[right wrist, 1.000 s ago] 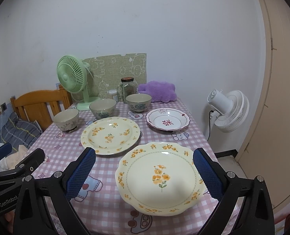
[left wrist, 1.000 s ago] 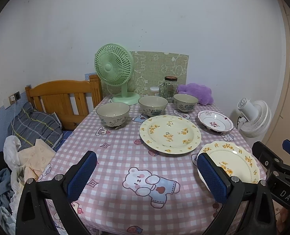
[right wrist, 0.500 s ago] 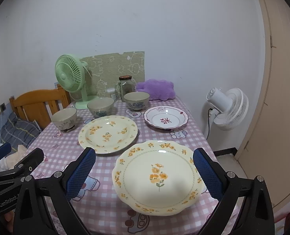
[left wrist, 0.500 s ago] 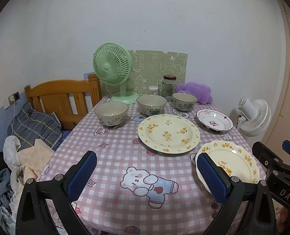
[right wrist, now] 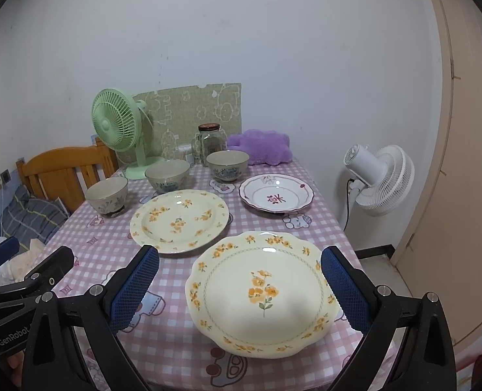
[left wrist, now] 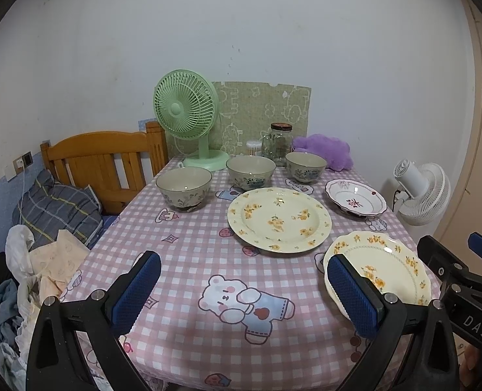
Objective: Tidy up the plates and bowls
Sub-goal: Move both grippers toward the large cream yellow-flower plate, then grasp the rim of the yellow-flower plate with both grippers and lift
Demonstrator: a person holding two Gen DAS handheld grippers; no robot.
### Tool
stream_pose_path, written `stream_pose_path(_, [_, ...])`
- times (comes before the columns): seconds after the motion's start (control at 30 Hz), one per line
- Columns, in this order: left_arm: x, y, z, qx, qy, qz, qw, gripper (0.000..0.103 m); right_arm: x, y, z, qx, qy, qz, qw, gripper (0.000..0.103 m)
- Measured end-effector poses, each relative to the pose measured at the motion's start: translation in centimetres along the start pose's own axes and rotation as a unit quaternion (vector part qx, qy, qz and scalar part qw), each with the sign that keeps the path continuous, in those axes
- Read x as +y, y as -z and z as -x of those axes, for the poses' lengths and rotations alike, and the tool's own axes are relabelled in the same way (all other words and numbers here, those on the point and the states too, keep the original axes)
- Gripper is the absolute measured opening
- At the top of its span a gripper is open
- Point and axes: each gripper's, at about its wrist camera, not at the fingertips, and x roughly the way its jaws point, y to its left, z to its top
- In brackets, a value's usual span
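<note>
Your left camera looked from the near edge across the table (left wrist: 189, 247) toward the wall; your right one sat further right, closer to the nearest plate (right wrist: 260, 290). Both shared the dishes.

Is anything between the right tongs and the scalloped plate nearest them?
Nothing visible. The right tongs are open, with the scalloped plate directly ahead between the fingers; only bare checked tablecloth lies beside it. The round floral plate sits farther back, apart.

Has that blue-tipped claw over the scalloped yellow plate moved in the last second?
Yes. The right gripper has drawn back slightly: the wall, green fan and scalloped plate all sit a little higher in its view.
</note>
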Motion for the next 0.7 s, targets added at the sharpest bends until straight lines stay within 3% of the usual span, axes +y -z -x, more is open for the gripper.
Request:
stream_pose_path(0.37, [0.4,0.2,-0.5,0.002,0.010,-0.003,0.9999,0.103,0.5,0.2,-0.3,0.004,0.006,0.001,1.000,0.101])
stream_pose_path(0.7, [1.3,-1.1,-2.9,0.035,0.043,-0.011,0.9984,0.103,1.4,-0.7,-1.6,0.036,0.034,-0.013,0.999,0.101])
